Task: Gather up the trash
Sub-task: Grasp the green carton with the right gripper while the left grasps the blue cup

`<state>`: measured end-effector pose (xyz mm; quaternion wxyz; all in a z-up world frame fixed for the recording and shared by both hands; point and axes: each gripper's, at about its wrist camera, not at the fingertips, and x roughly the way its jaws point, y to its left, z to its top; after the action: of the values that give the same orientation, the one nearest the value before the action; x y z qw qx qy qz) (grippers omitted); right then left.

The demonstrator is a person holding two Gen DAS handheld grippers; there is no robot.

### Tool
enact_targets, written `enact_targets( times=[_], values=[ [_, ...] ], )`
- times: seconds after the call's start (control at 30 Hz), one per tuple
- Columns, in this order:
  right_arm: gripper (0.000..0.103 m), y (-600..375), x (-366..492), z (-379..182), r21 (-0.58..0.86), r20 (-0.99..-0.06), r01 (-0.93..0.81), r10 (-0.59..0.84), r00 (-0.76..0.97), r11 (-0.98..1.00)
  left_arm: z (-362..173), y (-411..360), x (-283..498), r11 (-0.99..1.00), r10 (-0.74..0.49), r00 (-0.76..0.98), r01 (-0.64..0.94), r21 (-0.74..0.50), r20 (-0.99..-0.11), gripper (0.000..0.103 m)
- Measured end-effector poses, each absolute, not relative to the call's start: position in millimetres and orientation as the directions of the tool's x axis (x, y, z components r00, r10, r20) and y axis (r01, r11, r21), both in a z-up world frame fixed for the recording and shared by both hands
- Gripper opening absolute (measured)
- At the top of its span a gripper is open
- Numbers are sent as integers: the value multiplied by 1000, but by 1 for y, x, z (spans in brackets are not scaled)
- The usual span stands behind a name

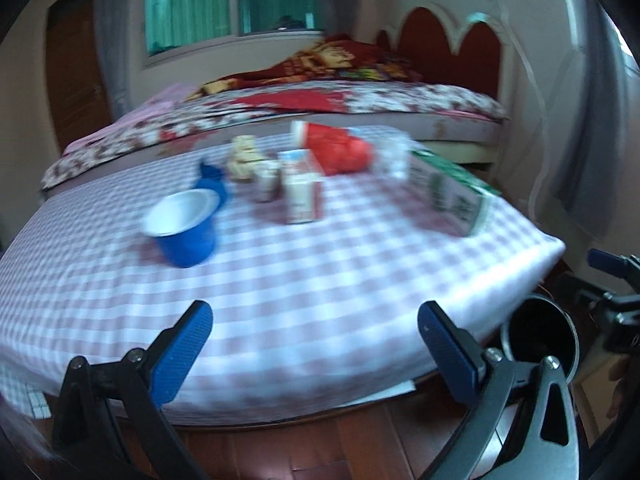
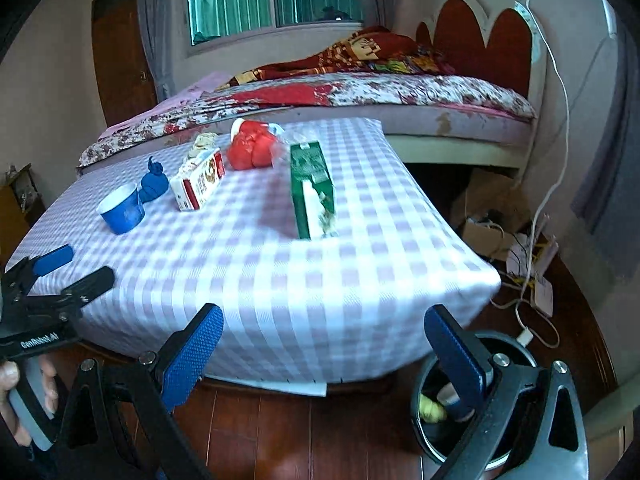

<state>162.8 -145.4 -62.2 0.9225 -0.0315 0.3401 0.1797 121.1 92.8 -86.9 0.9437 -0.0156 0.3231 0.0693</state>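
Landmark = the table (image 2: 280, 280), purple-white check cloth, near edge facing both grippers. Left gripper (image 1: 316, 334) hangs over the near edge, fingers spread wide, nothing between them; cloth under and ahead of it is bare. Right gripper (image 2: 324, 340) sits off the table's near-right corner, fingers also wide apart and empty, above the wood floor (image 2: 280, 432). Trash sits toward the table's far half: blue cup (image 2: 121, 208) upright, nearest the left edge; crumpled blue cup (image 2: 154, 184) touching or just behind it; red-white small carton (image 2: 198, 186) lying near the middle; red plastic bag (image 2: 252, 148) at the far edge, with a clear wrapper just beside it, too blurred to detail; green carton (image 2: 312, 190) lying lengthwise right of centre, near the right edge. In the left wrist view there is also a small pale lump and a small pot behind the red-white carton, blurred. Near half of the table is open. Bin (image 2: 472, 400) stands on the floor just off the near-right corner, under the right gripper's right finger; something yellow inside. Cables and a white adapter (image 2: 540, 296) lie on the floor beyond the right edge. Bed (image 2: 360, 96) runs close along the far edge.
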Motion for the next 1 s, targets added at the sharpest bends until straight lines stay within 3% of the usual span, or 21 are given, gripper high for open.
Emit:
enact_targets(
  times=[0.17,0.3,0.73,0.93,1.0],
  values=[
    [102,-133,191,-62,84,-595,-335,317,739,938,-92,150,134,966,205,771,-258,-2,-603,102],
    [102,-121,216,-64,72,-640,-328,296,709,942,-99,183,157,943,278,750,-332,23,-600,102],
    [102,-93,287,-82,44,-698,-324,261,667,945,-115,208,223,941,280,723,-338,31,-632,102],
    [84,-97,300,-85,61,-708,-322,268,653,945,-118,214,232,942,259,714,-337,5,-650,96],
    [80,-97,301,-85,67,-707,-324,274,651,944,-119,218,232,939,256,709,-344,-6,-657,85]
  ],
)
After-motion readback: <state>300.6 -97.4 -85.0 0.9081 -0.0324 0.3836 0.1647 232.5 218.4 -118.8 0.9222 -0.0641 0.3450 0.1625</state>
